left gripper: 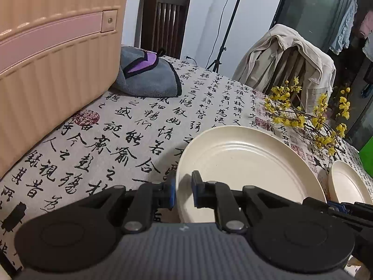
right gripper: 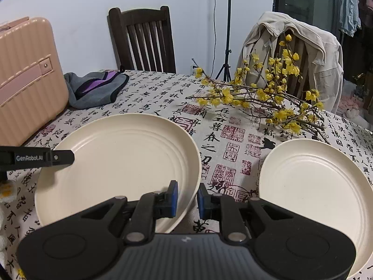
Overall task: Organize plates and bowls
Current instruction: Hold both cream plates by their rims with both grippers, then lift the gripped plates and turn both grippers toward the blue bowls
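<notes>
Both the left gripper (left gripper: 183, 192) and right gripper (right gripper: 187, 198) are pinching the large cream plate's (right gripper: 121, 154) rim; uneven lifting risks it slipping onto the table (right gripper: 223, 140).

tablecloth (right gripper: 144, 107): grey, printed with black writing and red seals
suitcase (right gripper: 25, 81): pink, ribbed, far left
cloth (right gripper: 95, 88): grey and purple, beside the suitcase
flower branches (right gripper: 268, 93): yellow, lying on the tablecloth
chair (right gripper: 142, 39): dark wood
jacket (right gripper: 296, 53): beige, draped over another chair
stand (right gripper: 227, 35): black tripod
</notes>
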Demonstrator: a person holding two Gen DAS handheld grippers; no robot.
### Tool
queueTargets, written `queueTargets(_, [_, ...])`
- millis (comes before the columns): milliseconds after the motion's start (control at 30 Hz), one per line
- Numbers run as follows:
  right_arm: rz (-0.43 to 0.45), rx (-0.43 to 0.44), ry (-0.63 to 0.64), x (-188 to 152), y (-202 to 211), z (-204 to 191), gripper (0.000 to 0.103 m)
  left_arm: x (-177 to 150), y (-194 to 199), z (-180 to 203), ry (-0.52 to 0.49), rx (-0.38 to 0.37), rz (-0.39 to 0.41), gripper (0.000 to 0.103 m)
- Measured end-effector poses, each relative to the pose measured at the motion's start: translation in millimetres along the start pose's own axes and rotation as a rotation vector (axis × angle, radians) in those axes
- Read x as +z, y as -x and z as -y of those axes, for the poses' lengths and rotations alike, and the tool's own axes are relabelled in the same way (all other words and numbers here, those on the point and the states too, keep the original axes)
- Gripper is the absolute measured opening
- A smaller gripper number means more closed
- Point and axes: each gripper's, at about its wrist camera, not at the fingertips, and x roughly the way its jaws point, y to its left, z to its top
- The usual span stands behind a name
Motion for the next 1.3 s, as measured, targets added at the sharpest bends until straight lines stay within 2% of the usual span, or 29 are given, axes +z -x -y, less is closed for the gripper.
queueTargets(1300, [0.073,-0.002,0.0,-2,52,-6,0.017,4,51,4,-0.005,-0.022,0.05,0.013])
